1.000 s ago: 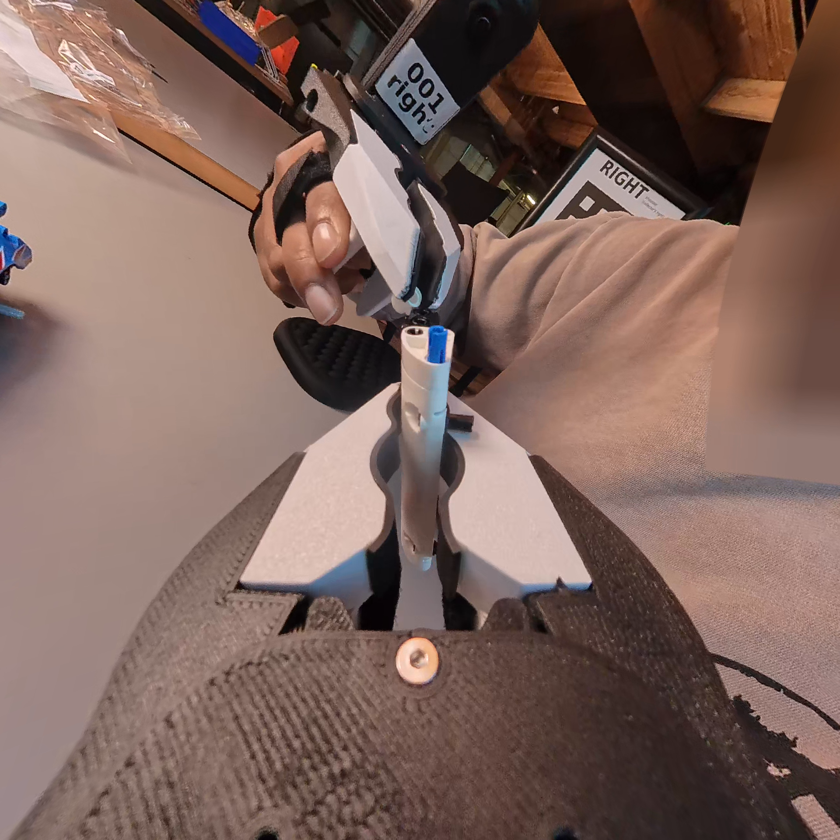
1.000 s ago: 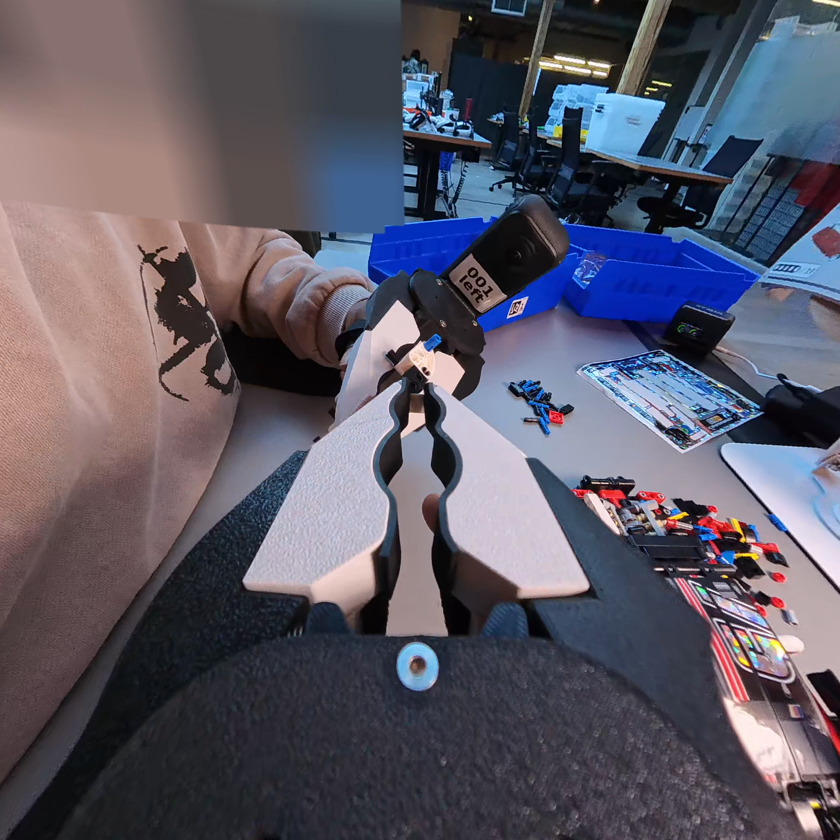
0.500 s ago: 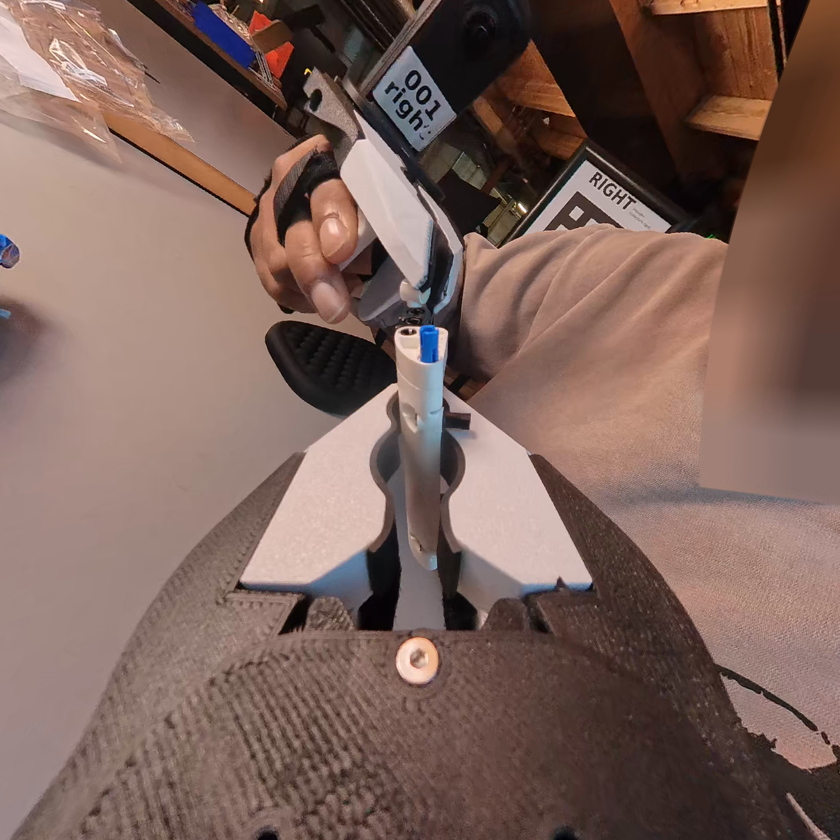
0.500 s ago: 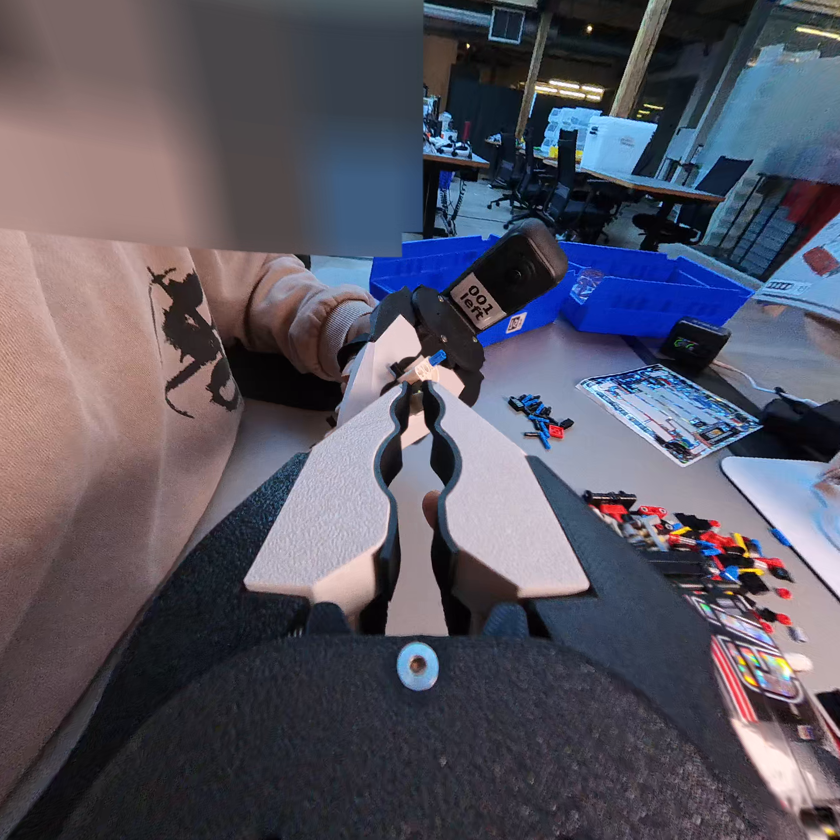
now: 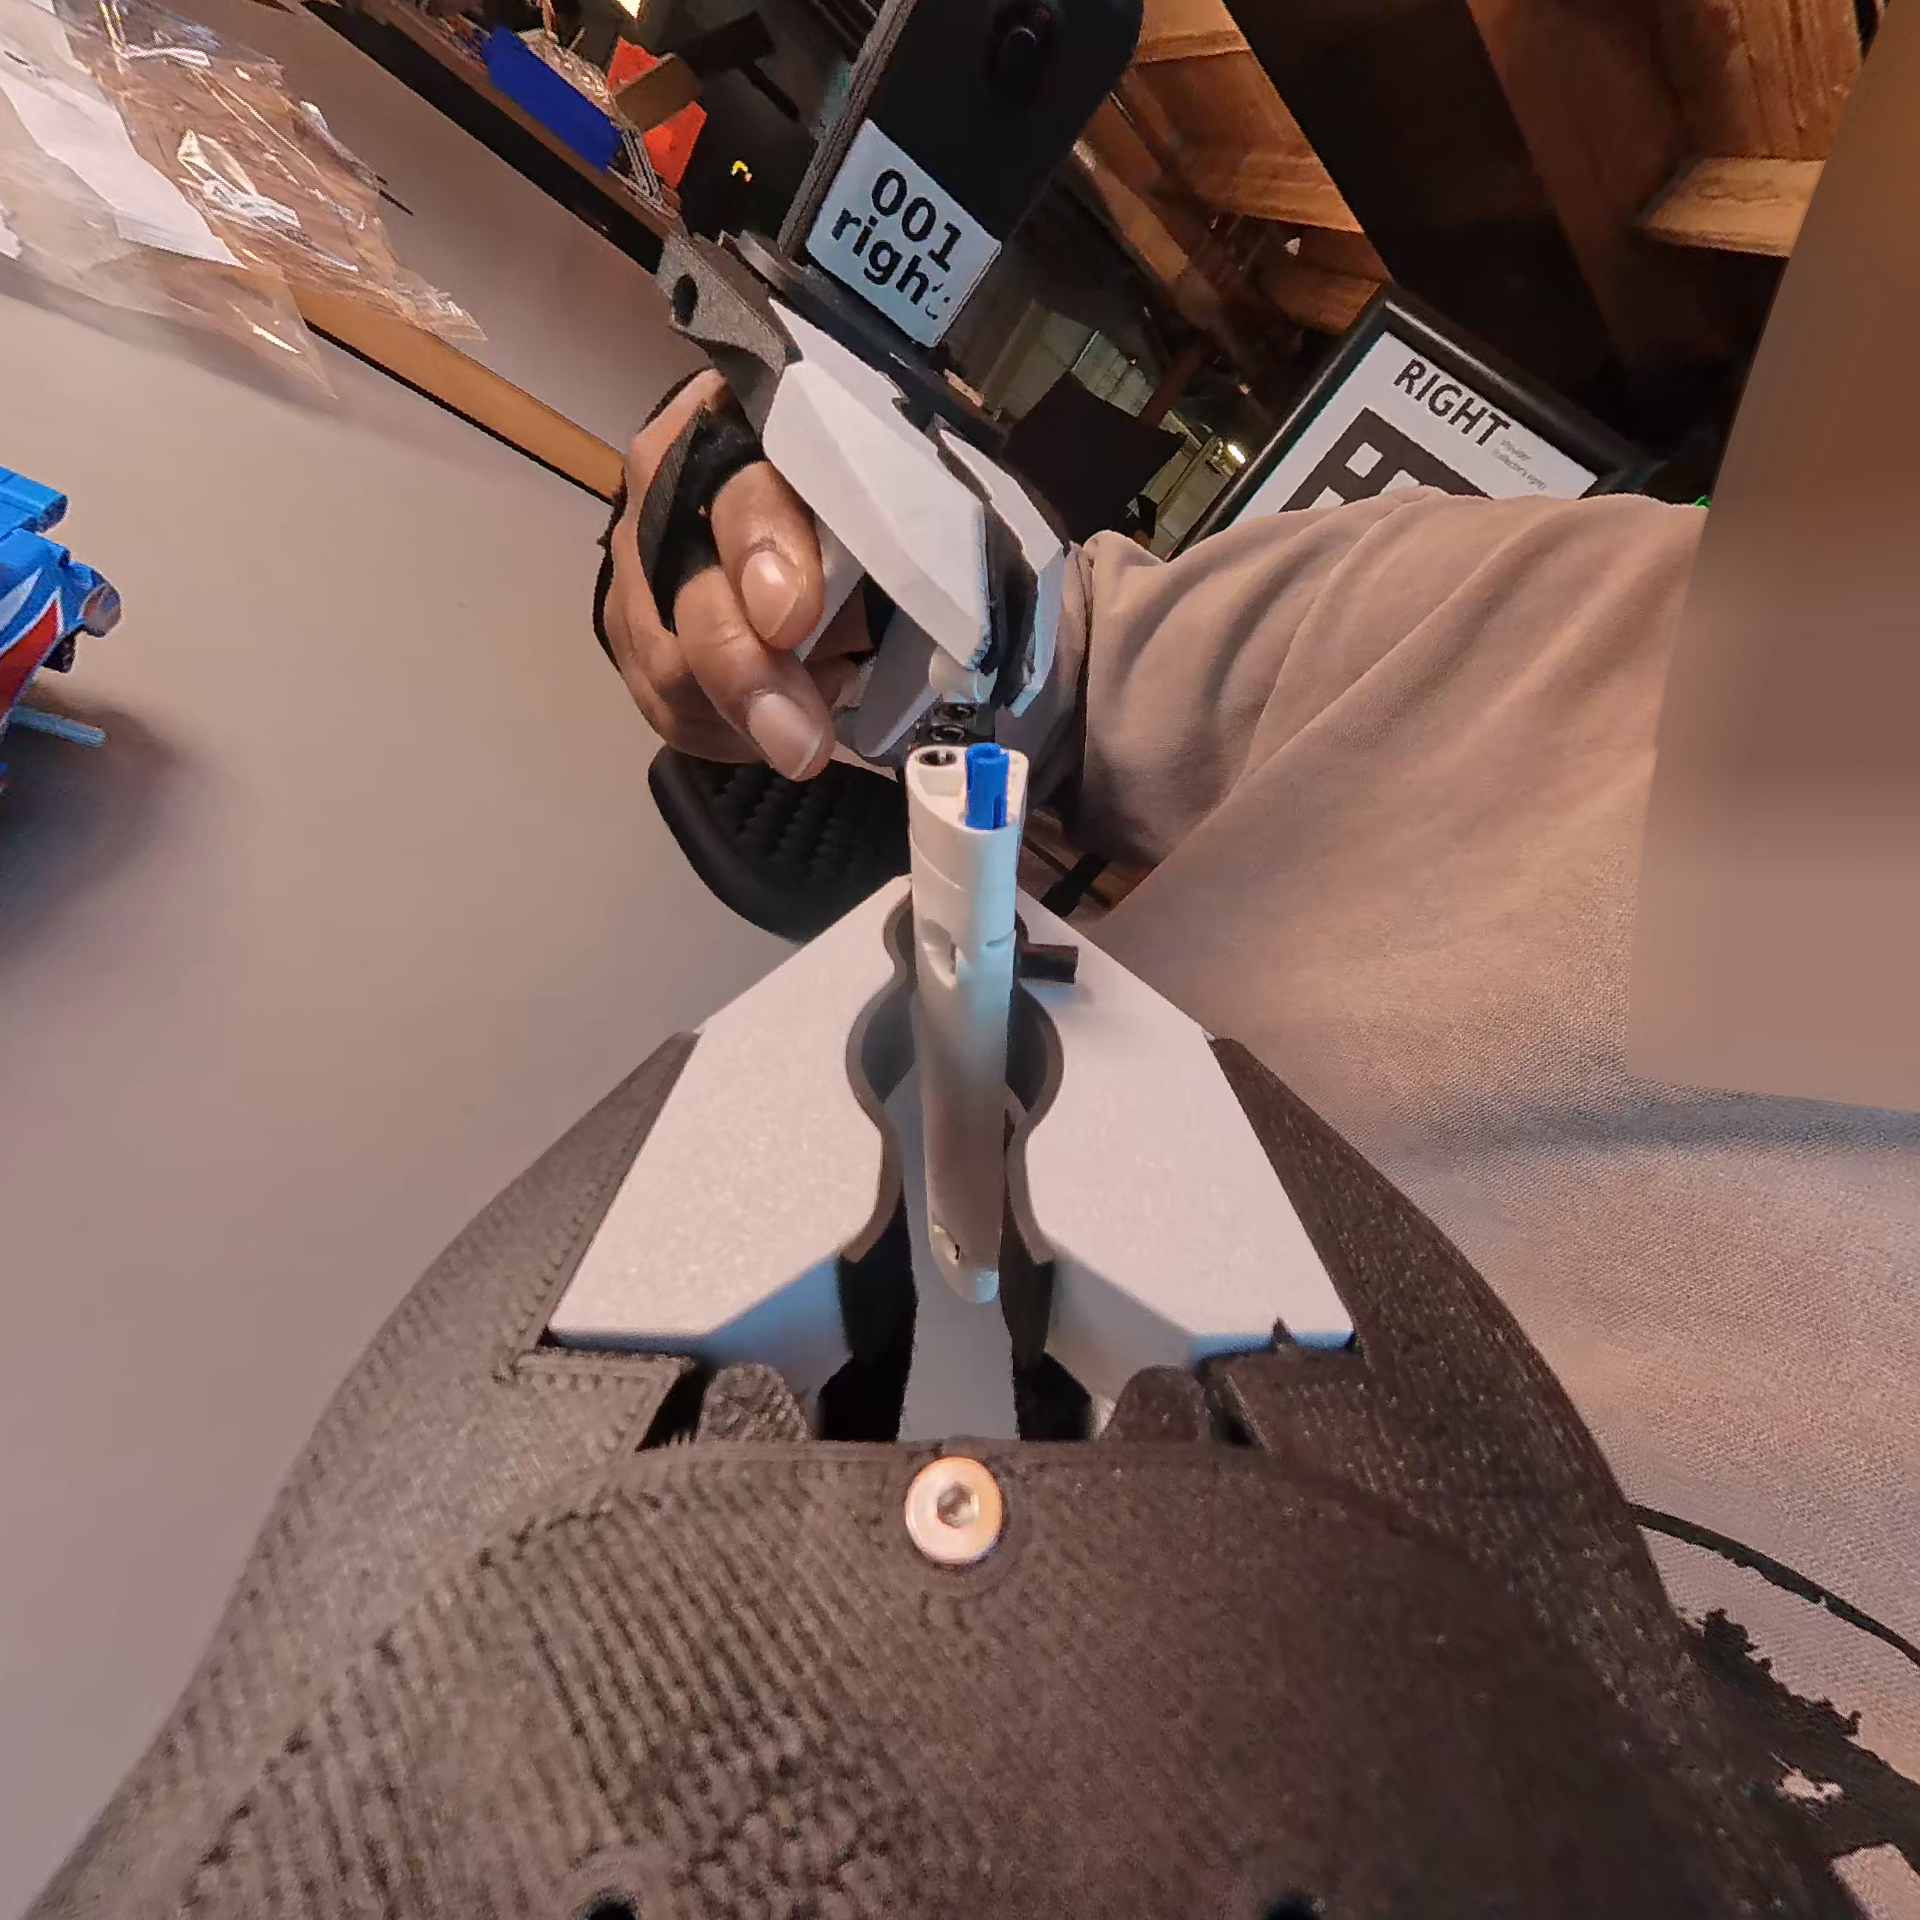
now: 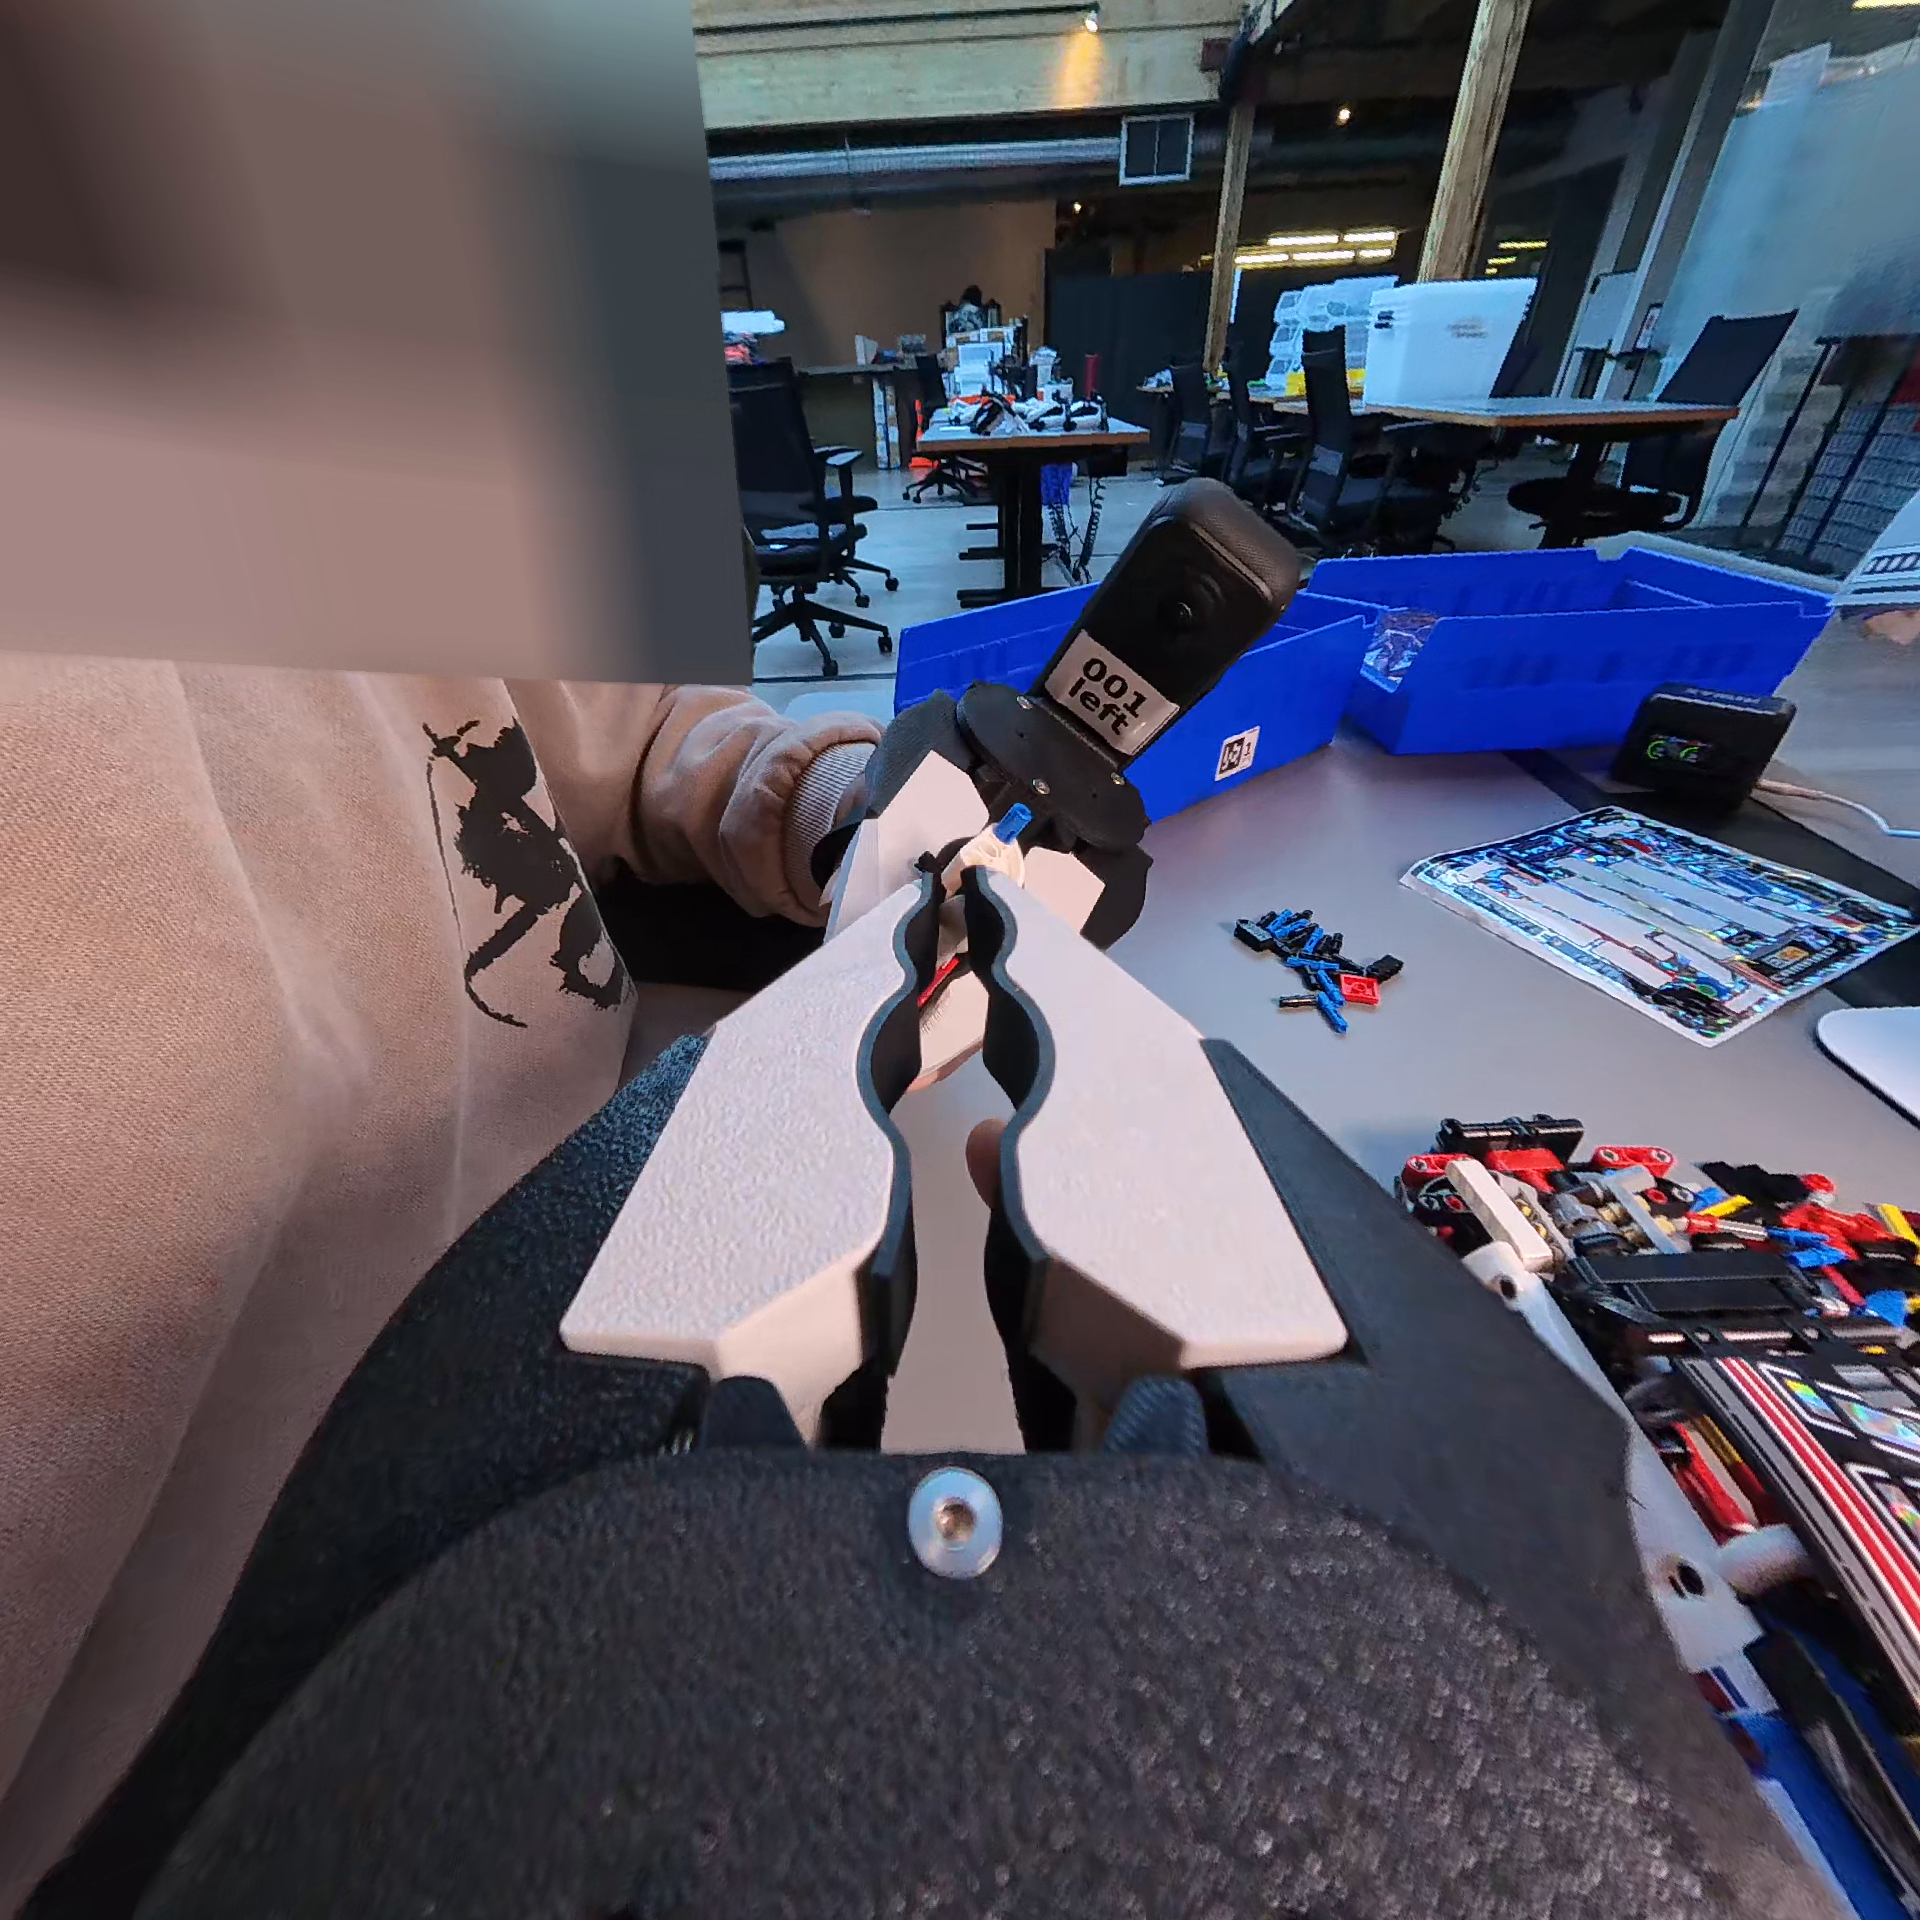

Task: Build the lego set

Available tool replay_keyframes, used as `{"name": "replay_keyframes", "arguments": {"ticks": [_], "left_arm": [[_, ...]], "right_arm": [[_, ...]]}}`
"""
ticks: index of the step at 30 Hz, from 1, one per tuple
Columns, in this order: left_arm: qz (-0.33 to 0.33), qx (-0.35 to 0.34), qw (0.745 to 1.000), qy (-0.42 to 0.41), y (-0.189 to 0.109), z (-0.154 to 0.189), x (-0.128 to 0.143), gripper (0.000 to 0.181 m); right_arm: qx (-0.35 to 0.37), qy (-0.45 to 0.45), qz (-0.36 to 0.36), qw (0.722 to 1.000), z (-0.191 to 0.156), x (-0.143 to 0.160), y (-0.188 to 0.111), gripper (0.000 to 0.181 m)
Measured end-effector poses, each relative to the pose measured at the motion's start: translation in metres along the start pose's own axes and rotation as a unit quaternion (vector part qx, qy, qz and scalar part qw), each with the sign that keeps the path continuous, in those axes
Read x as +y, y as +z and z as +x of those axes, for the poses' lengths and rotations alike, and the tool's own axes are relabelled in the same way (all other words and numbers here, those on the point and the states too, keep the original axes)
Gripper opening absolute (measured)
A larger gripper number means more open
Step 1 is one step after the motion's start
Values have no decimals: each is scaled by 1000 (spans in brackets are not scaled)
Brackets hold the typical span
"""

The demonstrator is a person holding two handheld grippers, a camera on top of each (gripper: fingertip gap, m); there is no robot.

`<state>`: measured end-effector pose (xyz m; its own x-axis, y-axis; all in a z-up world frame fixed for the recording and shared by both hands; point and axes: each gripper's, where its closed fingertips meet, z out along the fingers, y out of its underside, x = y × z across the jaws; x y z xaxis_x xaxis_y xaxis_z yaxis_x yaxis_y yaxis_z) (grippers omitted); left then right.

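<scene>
— Left wrist view: what do the left tongs [image 5: 961, 940] hold?
— They are clamped on a white Lego beam [image 5: 964, 997] with a blue pin [image 5: 983, 787] at its far tip, raised above the desk [image 5: 312, 935].
— And the right tongs [image 6: 951, 883]?
— Nearly together at the tips, which meet that beam's end; whether they grip anything, I cannot tell. A part-built Lego car [image 6: 1704, 1330] lies on the desk to their right, loose pins [image 6: 1314, 961] farther off.
</scene>
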<state>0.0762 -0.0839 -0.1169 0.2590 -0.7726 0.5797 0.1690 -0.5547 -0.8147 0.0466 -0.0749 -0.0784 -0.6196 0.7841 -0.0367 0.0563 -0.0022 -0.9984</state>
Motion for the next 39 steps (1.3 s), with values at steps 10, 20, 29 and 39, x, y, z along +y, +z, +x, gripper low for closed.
{"name": "replay_keyframes", "arguments": {"ticks": [10,20,29,39], "left_arm": [[-8,4,1000,15,1,4,0,7],[-9,-13,999,29,-2,2,-3,7],[-3,-24,998,57,-4,1,-4,7],[-101,-246,960,87,-55,-79,20,8]], "right_arm": [[-24,14,-3,1000,-3,-2,1,2],[-32,23,12,999,-6,-7,3,0],[-33,47,20,998,-5,-6,4,0],[94,36,-137,986,40,65,-31,17]]}}
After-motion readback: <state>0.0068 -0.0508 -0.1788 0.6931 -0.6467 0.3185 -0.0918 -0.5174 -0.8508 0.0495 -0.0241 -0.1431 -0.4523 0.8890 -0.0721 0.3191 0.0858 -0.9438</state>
